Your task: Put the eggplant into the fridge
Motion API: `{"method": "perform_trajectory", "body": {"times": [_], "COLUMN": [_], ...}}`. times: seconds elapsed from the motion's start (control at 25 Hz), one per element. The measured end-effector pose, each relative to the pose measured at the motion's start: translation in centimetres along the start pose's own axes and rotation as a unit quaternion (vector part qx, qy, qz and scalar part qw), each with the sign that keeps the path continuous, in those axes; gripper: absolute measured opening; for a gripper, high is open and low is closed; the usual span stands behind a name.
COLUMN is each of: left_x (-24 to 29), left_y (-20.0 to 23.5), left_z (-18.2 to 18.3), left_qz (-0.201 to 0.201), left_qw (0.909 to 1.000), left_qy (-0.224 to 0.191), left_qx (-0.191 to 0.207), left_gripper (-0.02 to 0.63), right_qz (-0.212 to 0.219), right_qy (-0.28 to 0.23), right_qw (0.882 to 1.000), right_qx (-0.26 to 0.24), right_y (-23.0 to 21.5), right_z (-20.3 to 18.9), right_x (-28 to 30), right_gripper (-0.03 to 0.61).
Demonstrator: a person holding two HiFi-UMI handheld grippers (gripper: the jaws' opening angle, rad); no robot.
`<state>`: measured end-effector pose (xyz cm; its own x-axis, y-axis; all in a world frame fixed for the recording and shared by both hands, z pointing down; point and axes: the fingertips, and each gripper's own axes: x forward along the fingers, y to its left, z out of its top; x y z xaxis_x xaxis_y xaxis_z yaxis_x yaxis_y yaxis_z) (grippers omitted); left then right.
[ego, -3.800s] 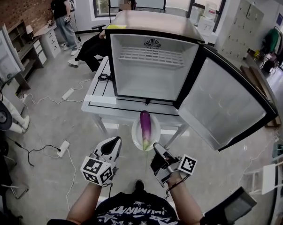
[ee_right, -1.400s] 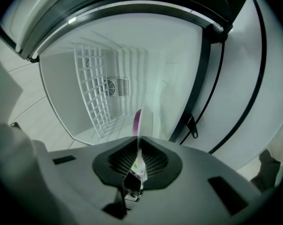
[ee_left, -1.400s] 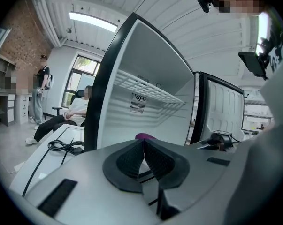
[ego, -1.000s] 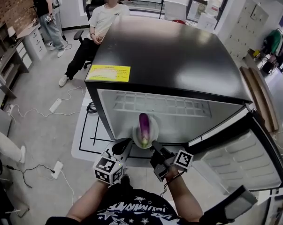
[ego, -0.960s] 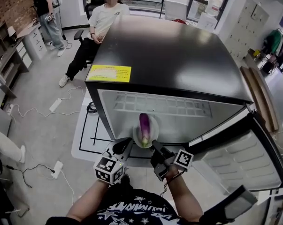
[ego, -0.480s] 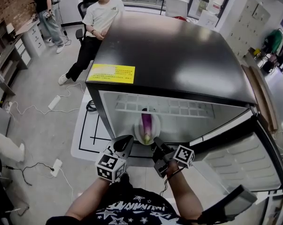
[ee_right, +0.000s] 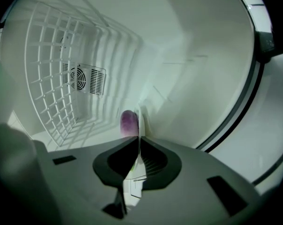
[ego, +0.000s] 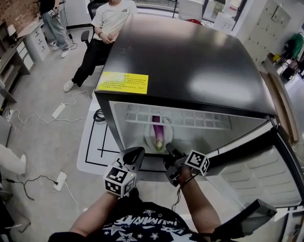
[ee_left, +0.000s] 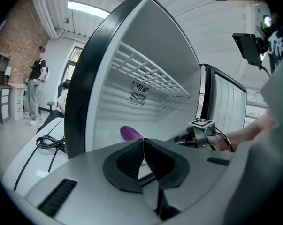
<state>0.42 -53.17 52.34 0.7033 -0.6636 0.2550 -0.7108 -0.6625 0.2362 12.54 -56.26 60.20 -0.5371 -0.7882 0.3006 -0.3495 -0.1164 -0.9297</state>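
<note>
A purple eggplant (ego: 157,128) lies on a white plate (ego: 148,138), which sits inside the lower opening of the open black fridge (ego: 192,59). My right gripper (ego: 171,158) is shut on the plate's near rim. In the right gripper view, the plate (ee_right: 141,121) shows edge-on between the jaws, with the eggplant (ee_right: 129,122) just left of it. My left gripper (ego: 136,156) hovers at the fridge's front left, shut on nothing. In the left gripper view (ee_left: 143,140), the eggplant (ee_left: 130,133) and the right gripper (ee_left: 197,132) appear beyond the closed tips.
The fridge door (ego: 265,170) stands open to the right. A wire shelf (ee_right: 61,78) and a vent (ee_right: 85,81) line the fridge interior. A person sits on a chair (ego: 109,19) behind the fridge, and another stands at the far left. Cables (ego: 46,115) lie on the floor.
My right gripper has carried the plate with the eggplant forward, from in front of the fridge into its opening. The left gripper followed along, still shut.
</note>
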Motion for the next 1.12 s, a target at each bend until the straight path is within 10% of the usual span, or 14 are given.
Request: {"method": "perform_trajectory", "body": {"times": [1.12], "left_x": [0.6], "left_y": [1.2], "left_z": [0.6], "left_qz": [0.006], "left_qw": [1.0], "left_qy": [-0.002], "left_qx": [0.004], "left_gripper": [0.011], "right_qz": [-0.051], "right_qy": [0.029], "right_qw": [0.995], "right_qx": [-0.083], "right_y": [0.9], "right_z": [1.5], "right_x": [2.6], "right_gripper": [0.021]}}
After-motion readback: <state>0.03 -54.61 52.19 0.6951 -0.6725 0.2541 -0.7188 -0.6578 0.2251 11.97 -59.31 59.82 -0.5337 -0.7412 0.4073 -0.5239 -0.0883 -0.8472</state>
